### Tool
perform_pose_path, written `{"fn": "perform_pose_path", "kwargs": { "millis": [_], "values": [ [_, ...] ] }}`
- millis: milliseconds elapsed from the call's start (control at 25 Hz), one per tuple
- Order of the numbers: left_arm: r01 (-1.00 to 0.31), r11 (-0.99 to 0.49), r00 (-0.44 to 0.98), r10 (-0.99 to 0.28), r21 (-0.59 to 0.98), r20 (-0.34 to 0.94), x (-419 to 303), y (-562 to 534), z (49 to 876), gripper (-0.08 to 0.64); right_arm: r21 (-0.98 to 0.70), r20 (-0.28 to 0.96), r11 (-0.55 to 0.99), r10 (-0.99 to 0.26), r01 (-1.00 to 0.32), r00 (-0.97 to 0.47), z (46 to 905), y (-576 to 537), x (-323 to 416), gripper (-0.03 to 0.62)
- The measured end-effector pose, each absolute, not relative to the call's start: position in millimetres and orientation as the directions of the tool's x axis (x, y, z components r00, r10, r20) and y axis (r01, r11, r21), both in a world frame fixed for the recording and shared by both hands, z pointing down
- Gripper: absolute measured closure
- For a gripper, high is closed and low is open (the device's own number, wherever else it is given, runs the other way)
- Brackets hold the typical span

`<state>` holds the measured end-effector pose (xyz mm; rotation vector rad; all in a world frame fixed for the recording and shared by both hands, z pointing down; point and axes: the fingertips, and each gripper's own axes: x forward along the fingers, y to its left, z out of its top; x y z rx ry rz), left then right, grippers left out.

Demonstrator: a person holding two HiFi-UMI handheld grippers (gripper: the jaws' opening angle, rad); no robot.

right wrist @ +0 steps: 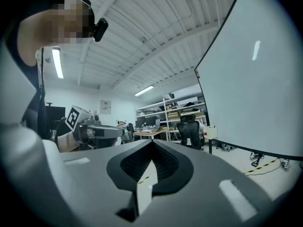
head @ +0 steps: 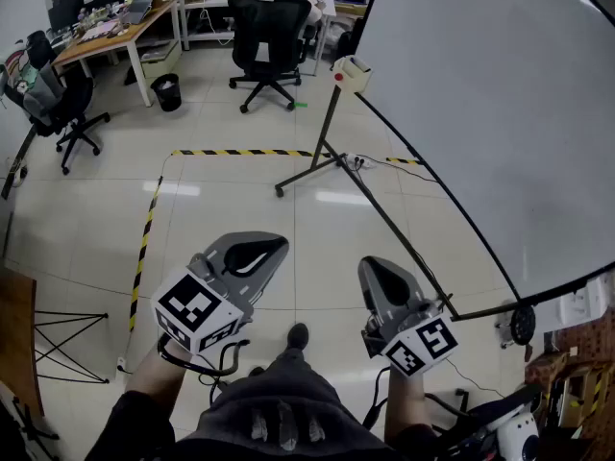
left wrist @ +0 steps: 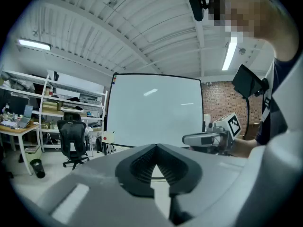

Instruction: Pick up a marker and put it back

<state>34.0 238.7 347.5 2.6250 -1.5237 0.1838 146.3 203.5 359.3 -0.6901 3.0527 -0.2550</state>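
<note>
No marker can be made out in any view. A large whiteboard (head: 500,113) on a black stand fills the right side, with a small cream box (head: 352,73) bearing a red spot at its near corner. My left gripper (head: 261,250) and right gripper (head: 377,269) are held low in front of the person's body, side by side above the tiled floor and well short of the board. Both have their jaws together with nothing between them. From the left gripper view the whiteboard (left wrist: 156,112) faces me, with the right gripper (left wrist: 208,138) beside it.
A black office chair (head: 269,27) stands ahead by a wooden desk (head: 115,32). A second chair (head: 58,99) and a black bin (head: 166,92) are at the left. Yellow-black tape (head: 240,152) marks the floor. The stand's legs (head: 317,166) spread over the tiles.
</note>
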Motion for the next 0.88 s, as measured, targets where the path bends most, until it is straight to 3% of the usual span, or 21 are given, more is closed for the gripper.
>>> {"fn": "perform_pose_path", "kwargs": {
  "millis": [560, 880],
  "values": [
    [-0.912, -0.411, 0.408, -0.903, 0.006, 0.137, 16.3, 62.1, 328.0, 0.554, -0.166, 0.028, 0.929, -0.331, -0.331, -0.943, 348.8, 13.8, 126.4, 0.592],
    [-0.895, -0.445, 0.445, -0.888, 0.024, 0.116, -35.7, -37.0, 330.9, 0.554, -0.153, 0.059, 0.920, -0.356, -0.361, -0.932, 350.9, -79.6, 74.7, 0.591]
  ]
}}
